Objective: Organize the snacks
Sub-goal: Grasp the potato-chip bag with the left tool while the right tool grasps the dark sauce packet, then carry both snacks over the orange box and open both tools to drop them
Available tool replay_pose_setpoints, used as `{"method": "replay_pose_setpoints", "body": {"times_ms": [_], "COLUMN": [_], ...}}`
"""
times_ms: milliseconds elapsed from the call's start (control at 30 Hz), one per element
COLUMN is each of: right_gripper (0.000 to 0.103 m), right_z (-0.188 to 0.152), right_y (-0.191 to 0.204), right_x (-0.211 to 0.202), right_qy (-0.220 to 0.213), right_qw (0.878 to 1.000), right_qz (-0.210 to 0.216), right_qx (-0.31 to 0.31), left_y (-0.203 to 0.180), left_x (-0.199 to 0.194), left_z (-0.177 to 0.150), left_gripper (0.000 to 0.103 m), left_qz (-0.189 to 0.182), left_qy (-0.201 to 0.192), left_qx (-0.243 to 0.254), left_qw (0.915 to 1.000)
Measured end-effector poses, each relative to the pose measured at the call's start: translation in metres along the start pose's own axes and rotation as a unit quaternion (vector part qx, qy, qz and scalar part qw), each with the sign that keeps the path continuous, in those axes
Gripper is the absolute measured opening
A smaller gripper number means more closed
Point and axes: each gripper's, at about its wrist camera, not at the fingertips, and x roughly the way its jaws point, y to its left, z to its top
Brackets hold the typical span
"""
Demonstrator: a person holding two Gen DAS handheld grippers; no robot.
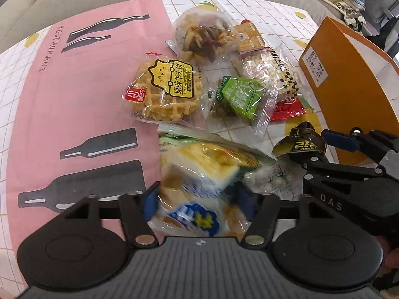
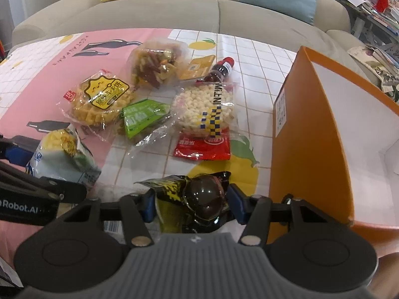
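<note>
My left gripper (image 1: 198,199) is shut on a blue, white and yellow snack bag (image 1: 199,172), held just above the table; it also shows in the right wrist view (image 2: 62,154). My right gripper (image 2: 190,201) is shut on a black and yellow packet (image 2: 197,196), seen too in the left wrist view (image 1: 301,144), close to the open orange box (image 2: 311,134). On the table lie a waffle pack (image 2: 99,99), a green packet (image 2: 142,117), a puffed rice cake pack (image 2: 207,107), a red packet (image 2: 202,147) and a mixed snack bag (image 2: 157,64).
A small dark bottle with a red cap (image 2: 222,68) and a yellow packet (image 2: 197,67) lie at the back of the pile. The tablecloth (image 2: 256,57) is pink on the left, white grid on the right. A sofa (image 2: 219,12) stands behind the table.
</note>
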Motion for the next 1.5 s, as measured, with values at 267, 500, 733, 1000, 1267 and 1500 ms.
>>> {"method": "replay_pose_setpoints", "body": {"times_ms": [267,500,733,1000,1267,1500], "right_gripper": [0.035,0.032,0.031,0.031,0.031,0.031], "right_z": [-0.001,0.000,0.004,0.017,0.044,0.055], "right_y": [-0.002,-0.003,-0.002,-0.014,-0.062,-0.136], "right_x": [0.000,-0.010,-0.030,-0.072,-0.130,-0.150], "right_qy": [-0.008,-0.032,-0.066,-0.105,-0.141,-0.106], "right_qw": [1.000,0.999,0.998,0.992,0.984,0.983], "right_qz": [-0.008,-0.002,0.009,0.047,0.066,0.046], "right_qx": [0.008,0.007,0.007,0.050,0.090,0.140], "left_y": [0.001,0.001,-0.002,-0.013,-0.047,-0.105], "left_x": [-0.004,-0.021,-0.052,-0.089,-0.122,-0.135], "left_z": [-0.001,-0.001,0.001,0.007,0.032,0.071], "left_gripper": [0.059,0.055,0.055,0.055,0.055,0.055], "left_qz": [0.008,0.015,0.008,-0.002,-0.038,-0.090], "left_qy": [-0.013,-0.040,-0.072,-0.106,-0.136,-0.137], "left_qx": [-0.017,-0.028,-0.046,-0.060,-0.036,0.015], "left_qw": [0.9997,0.9987,0.9963,0.9925,0.9893,0.9864]}}
